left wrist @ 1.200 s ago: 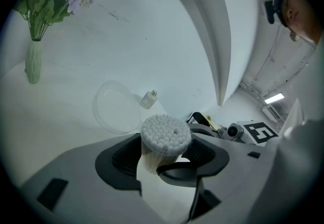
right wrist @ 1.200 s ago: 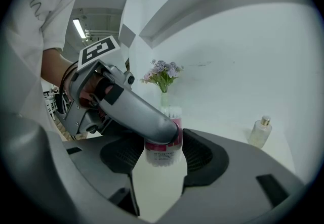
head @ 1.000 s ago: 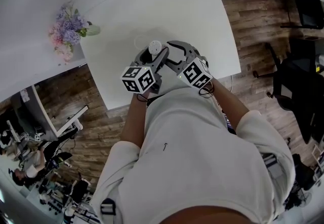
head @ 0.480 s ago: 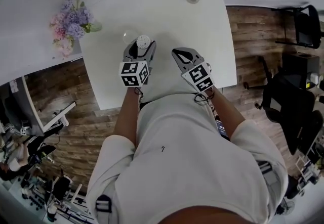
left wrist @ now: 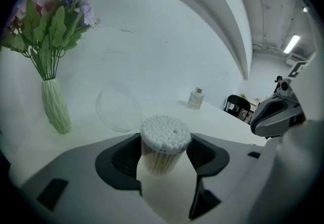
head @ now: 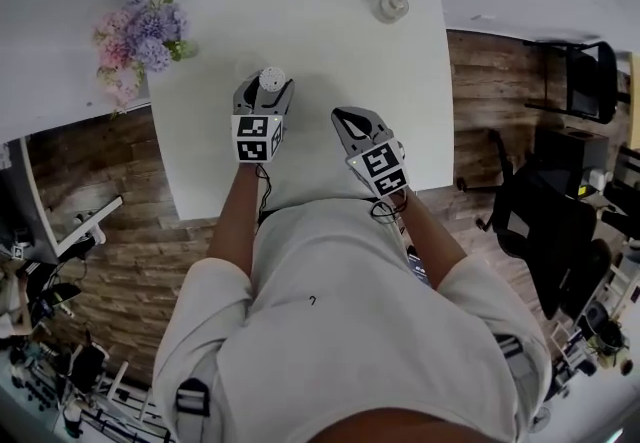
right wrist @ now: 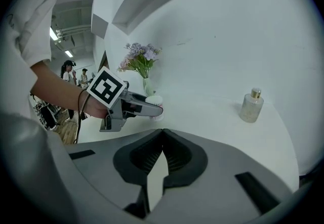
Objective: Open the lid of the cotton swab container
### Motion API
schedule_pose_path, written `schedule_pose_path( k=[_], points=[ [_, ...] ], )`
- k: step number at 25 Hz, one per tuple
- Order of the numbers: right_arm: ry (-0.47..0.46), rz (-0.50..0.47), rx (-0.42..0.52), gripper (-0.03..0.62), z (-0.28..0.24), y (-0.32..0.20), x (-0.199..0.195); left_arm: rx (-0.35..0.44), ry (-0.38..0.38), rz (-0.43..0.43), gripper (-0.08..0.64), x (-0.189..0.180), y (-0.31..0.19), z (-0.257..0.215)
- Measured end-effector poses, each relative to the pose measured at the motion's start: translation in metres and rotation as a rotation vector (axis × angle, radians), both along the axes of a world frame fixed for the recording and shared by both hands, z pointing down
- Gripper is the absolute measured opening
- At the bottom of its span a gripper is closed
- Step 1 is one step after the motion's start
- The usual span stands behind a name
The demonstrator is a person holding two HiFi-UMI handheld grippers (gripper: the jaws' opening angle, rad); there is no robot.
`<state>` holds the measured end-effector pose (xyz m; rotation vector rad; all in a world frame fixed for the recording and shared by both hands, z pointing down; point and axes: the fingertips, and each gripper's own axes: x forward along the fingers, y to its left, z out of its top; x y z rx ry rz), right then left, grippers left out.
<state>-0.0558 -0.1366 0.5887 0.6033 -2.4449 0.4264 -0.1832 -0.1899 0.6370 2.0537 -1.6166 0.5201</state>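
Down onto a white desk (head: 330, 51) over wood flooring, flowers (head: 135, 36) at upper left, small bottle (head: 392, 5) at top right. Centre left: left gripper (left wrist: 164, 153), jaws clamped on the cotton swab container (left wrist: 163, 137), swab tips bare, clear lid (left wrist: 118, 106) tipped open just behind it. To its right: right gripper (right wrist: 162, 132), jaws pressed together, nothing between them.

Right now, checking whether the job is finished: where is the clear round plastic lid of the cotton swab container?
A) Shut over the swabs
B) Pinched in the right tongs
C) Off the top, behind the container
C: the clear round plastic lid stands behind the cylindrical cotton swab container, whose white swab tips are bare.
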Motion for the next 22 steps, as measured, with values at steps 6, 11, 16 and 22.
schedule_pose_path(
  k=[6,11,16,22],
  points=[
    [-0.002,-0.008,0.001,-0.003,-0.002,0.004,-0.012,-0.054,0.047,-0.009,0.296,-0.003,0.007,0.012],
    [-0.005,-0.016,0.000,-0.003,-0.003,0.007,-0.014,-0.095,0.058,-0.017,0.322,-0.003,0.016,0.013],
    [0.005,-0.028,0.012,-0.003,-0.005,0.012,-0.012,-0.139,0.085,-0.072,0.322,-0.009,0.045,0.013],
    [-0.027,0.022,-0.025,-0.003,0.006,0.016,-0.001,-0.216,0.110,-0.108,0.258,0.012,0.097,0.014]
  ],
)
